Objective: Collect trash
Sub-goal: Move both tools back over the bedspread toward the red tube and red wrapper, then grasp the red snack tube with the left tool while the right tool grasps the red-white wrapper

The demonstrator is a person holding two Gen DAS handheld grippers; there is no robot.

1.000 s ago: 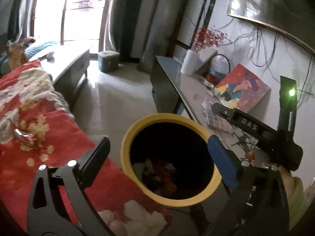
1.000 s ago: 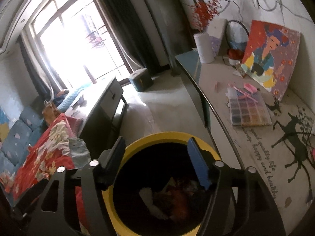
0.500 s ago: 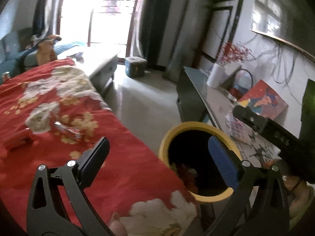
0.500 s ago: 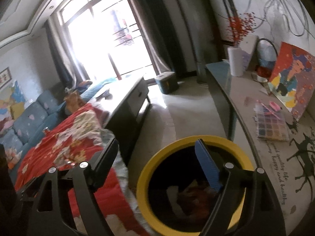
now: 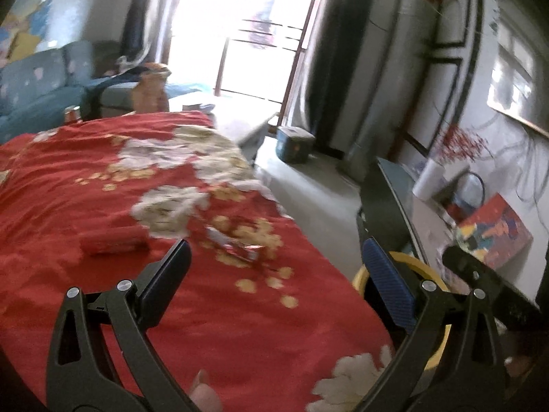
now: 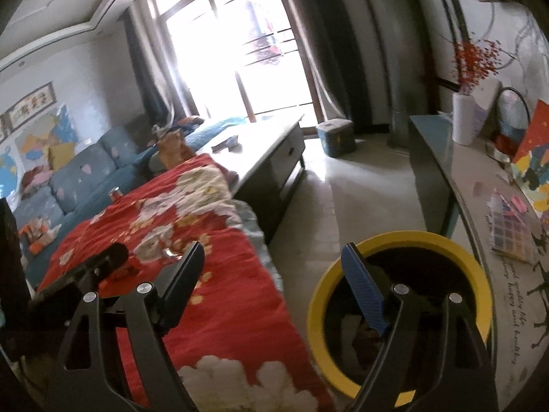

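A yellow-rimmed black bin with trash inside stands on the floor beside the table covered by a red flowered cloth. On the cloth lie a crumpled shiny wrapper and a flat red box; a can stands at the far end. My left gripper hangs open over the cloth, nothing between its fingers, with the wrapper just ahead. My right gripper is open and empty, its blue pad over the bin's left rim. The bin's rim shows at the left wrist view's right edge.
A long sideboard along the right wall carries a white vase, a painting and a bead box. A low coffee table, a blue sofa and a small blue box on the floor lie further back.
Both views have swung left, from over the bin's mouth toward the red cloth. The bin has slid to the right in both. The right jaws have spread wider.
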